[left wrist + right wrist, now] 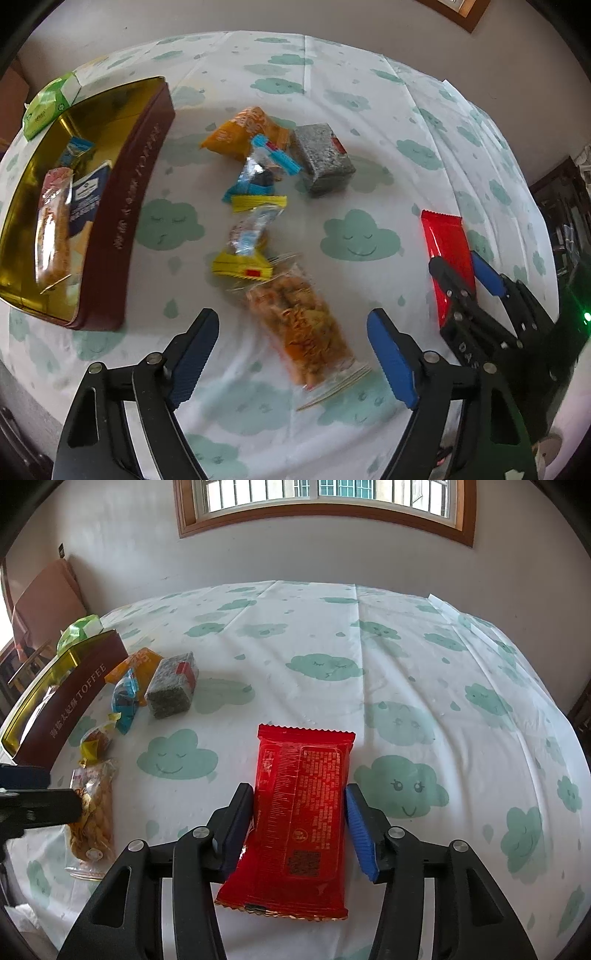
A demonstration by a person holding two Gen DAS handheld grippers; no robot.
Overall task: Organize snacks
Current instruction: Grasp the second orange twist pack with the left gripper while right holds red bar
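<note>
A clear bag of orange fried snacks (303, 328) lies on the cloud-print tablecloth (369, 110). My left gripper (291, 325) hangs open over it, one finger on each side and touching nothing. A red foil packet (303, 812) lies flat on the cloth between the pads of my right gripper (297, 799). The pads stand at its long edges without squeezing it. The left wrist view shows that right gripper (467, 271) over the red packet (445, 240) at the right. The maroon toffee tin (129, 206) with a gold inside holds several snacks.
Loose on the cloth between tin and grippers lie an orange packet (247, 133), a grey wrapped block (325, 158), a blue-ended sweet (258, 173) and a yellow-ended packet (251, 236). A green packet (51, 103) sits behind the tin. A wall and window (325, 502) stand beyond the table.
</note>
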